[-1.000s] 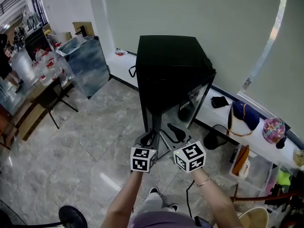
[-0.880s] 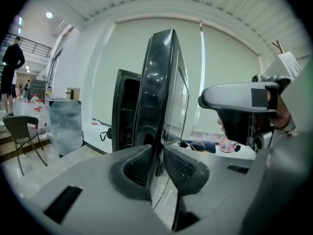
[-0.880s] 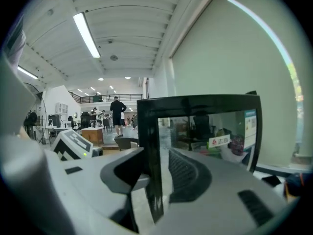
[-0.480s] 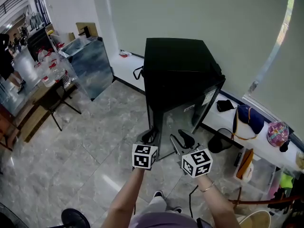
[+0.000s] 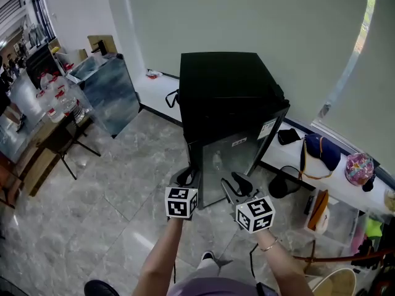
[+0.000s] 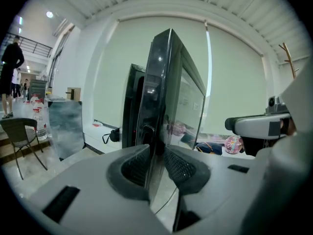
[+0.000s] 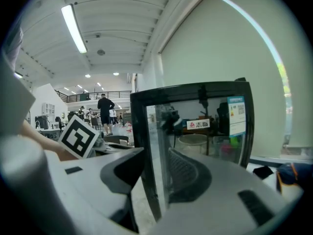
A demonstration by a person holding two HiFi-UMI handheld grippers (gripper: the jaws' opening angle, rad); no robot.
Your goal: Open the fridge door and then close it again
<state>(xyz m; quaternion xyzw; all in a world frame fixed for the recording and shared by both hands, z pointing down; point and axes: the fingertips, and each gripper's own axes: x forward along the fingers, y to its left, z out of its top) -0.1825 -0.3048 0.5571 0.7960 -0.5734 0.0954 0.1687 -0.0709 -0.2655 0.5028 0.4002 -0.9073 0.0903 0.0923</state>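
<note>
**Left gripper** (image 5: 187, 177): just before the lower left front corner of the fridge (image 5: 225, 82). Its pads (image 6: 134, 165) are clamped on the free edge of the fridge door (image 5: 237, 150), one on each face.

**Right gripper** (image 5: 237, 185): beside the left one, low in front of the door glass. Its jaws stand parted. The door's black frame runs through the gap and neither pad presses on it.

**Fridge door**: glass-fronted and black-framed, with two stickers near its top. It is ajar, its free edge swung a little off the cabinet.

**Fridge**: black and squat, standing on a grey marble floor (image 5: 117, 184) with its back to a pale green wall (image 5: 247, 17).

**White ledge** (image 5: 290, 154): right of the fridge, bearing a black pouch (image 5: 285, 133) and a dark blue bag (image 5: 318, 150).

**Blue-grey cabinet** (image 5: 108, 91): left of the fridge, well apart. Farther left stands a table with bottles (image 5: 52, 97).
</note>
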